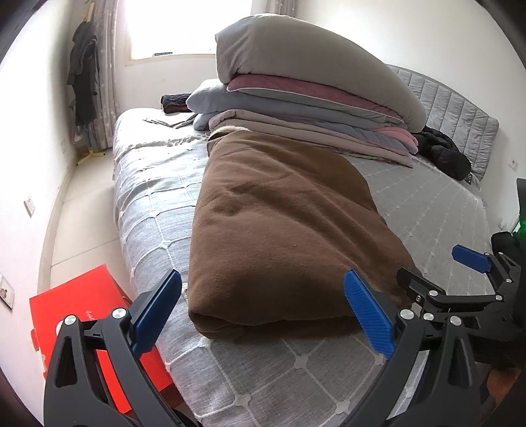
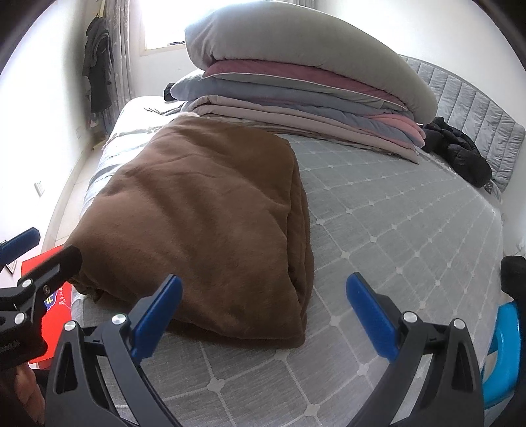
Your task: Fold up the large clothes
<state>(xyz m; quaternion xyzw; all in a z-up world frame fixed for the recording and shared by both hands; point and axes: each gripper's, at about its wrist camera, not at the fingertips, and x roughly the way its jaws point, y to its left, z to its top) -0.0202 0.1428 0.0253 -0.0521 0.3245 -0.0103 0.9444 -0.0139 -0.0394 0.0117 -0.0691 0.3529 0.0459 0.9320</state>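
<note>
Hovering w/ fingers wide, holding nothing: left gripper point(image 1: 263, 312), right gripper point(image 2: 263, 312). Lying folded on bed point(image 2: 394, 230), just ahead: brown blanket point(image 2: 197, 213). Recommending: gripping near corners thru all layers, keeping edges aligned.

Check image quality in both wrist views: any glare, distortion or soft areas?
Left wrist view: the window is blown out white, fisheye bends the walls, corners vignette dark, the brown blanket stays sharp. Right wrist view: same overexposed window, curved bed edges, the left gripper at the frame edge looks soft.
</note>
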